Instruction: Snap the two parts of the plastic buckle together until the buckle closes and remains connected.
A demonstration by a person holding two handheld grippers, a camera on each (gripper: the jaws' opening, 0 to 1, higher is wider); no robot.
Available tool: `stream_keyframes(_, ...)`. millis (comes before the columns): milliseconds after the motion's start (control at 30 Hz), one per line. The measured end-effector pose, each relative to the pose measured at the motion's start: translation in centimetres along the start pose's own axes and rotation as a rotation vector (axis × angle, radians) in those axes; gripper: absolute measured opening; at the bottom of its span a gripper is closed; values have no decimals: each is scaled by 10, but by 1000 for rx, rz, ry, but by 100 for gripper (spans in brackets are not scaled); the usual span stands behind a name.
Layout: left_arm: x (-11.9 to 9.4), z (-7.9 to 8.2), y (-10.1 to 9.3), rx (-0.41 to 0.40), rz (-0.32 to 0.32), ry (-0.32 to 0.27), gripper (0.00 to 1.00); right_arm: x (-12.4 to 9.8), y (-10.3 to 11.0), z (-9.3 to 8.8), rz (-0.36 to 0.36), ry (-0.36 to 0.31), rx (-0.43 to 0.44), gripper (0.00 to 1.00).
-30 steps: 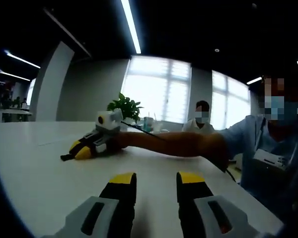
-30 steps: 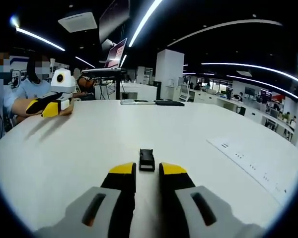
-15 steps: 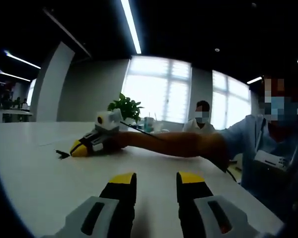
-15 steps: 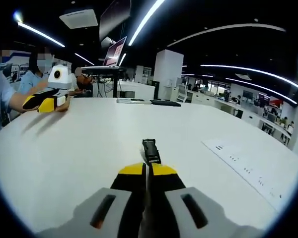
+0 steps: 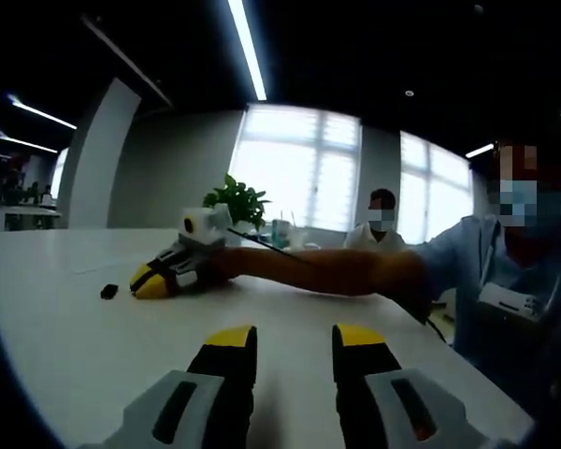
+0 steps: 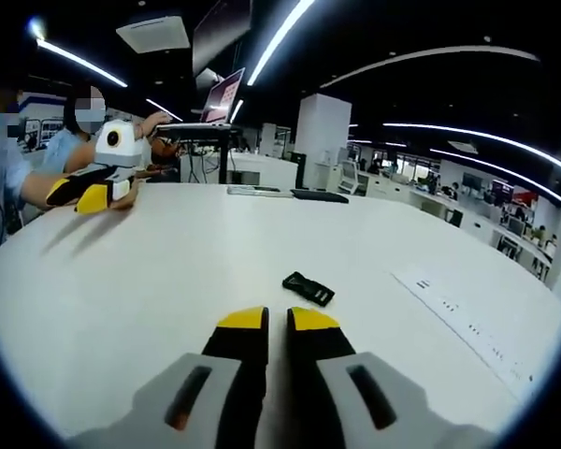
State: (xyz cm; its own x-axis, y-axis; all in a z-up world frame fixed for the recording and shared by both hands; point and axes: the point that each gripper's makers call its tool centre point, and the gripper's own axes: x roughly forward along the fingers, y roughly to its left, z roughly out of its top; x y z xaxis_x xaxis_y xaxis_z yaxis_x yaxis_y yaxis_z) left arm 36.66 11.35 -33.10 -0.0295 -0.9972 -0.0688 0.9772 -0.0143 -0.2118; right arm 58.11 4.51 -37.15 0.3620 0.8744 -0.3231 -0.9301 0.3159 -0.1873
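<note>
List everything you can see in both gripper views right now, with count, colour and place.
Black plastic buckle: one, black, lying on the table just ahead of the right gripper's jaws, apart from them; small dark shape in the left gripper view.
White round table: one, white, under everything.
Printed paper sheet: one, white, on the table's right side.
Green potted plant: one, green, by the window.
Laptop: one, raised on a stand behind the table.
Seated people: two, in the background.
Left gripper: yellow-tipped, jaws apart, empty.
Right gripper: yellow-tipped, jaws nearly together, empty.
</note>
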Motion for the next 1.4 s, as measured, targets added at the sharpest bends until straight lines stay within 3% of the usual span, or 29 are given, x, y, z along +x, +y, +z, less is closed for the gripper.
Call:
stream_keyframes(333,-2,1,6,-1,11,4,32,26,-9,10,-67,8,-42,9)
stream_keyframes(800,-3,-1,8,14,25,13,32,27,-10,7,-131,26,64,12)
stream_keyframes(1033,0,-1,5,28,31,15,32,15,28,12,-110,21,98,27)
stream_keyframes(1167,1,2,5,42,50,-3,33,-10,68,37,-50,-129,95,35)
stream_keyframes(1300,0,5,8,40,55,-16,34,-44,84,44,-82,-202,170,40)
stream_keyframes(1400,-1,9,12,49,83,-40,34,-63,102,43,-74,-217,162,40)
